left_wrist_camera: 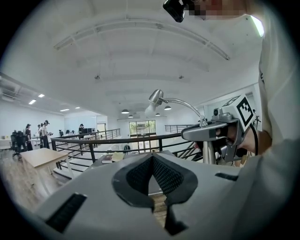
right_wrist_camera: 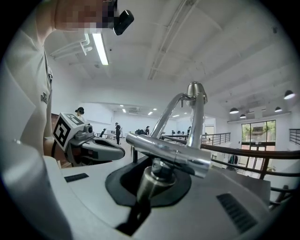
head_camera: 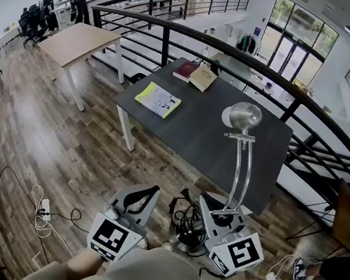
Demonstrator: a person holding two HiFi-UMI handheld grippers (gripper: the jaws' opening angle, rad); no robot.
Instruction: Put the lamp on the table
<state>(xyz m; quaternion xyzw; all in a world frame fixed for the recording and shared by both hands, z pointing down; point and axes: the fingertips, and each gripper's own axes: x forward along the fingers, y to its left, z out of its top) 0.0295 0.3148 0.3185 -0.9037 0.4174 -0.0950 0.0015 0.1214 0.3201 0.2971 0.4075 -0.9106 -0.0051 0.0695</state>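
Lamp (head_camera: 242, 170): upright, not on the counter (head_camera: 189, 128), just at its near edge; base and coiled cord (head_camera: 185, 223) between both grippers.
Right gripper (head_camera: 217, 208): clenched on the lamp's lower stem.
Left gripper (head_camera: 134, 202): closed, empty.

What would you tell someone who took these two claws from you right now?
Right claw: shut on the lamp, low on its stem, and the lamp is upright.
Left claw: shut, holding nothing.
The lamp is short of the near edge of the dark table, not on it. Books lie at the table's far end.
Done: lamp gripped.
Left to do: set it on the table and let go.
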